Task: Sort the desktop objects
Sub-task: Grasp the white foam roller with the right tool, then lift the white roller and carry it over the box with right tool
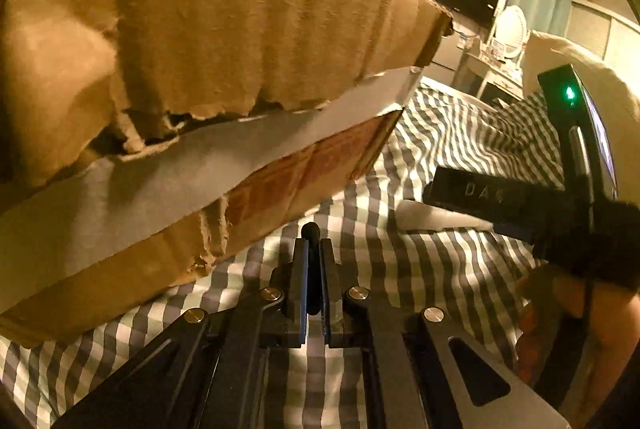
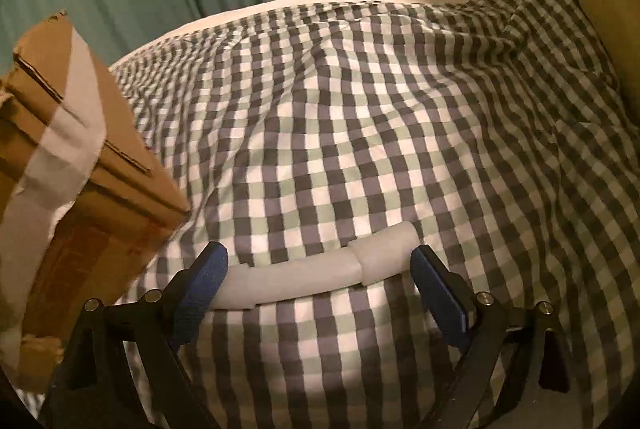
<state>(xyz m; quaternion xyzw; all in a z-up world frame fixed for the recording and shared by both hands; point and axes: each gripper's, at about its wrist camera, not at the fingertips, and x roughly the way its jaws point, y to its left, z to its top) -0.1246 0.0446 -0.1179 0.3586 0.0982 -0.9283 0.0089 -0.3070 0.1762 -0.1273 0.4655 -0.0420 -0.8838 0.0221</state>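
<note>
I'm seeing the cardboard box (image 2: 80, 165) sitting left of my right gripper (image 2: 320, 271), its fingers spreading wide around a white tube (image 2: 316, 267) on the checkered bed (image 2: 360, 109), my left gripper (image 1: 315, 249) pinching a thin black pen (image 1: 311, 233).

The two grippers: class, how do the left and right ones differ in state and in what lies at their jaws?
The left gripper is shut on a thin dark pen; the right gripper is open. The pen stands lengthwise between the left jaws; the white tube lies crosswise on the checked cover, ungripped, between the right jaws. Both have blue-padded jaws.
</note>
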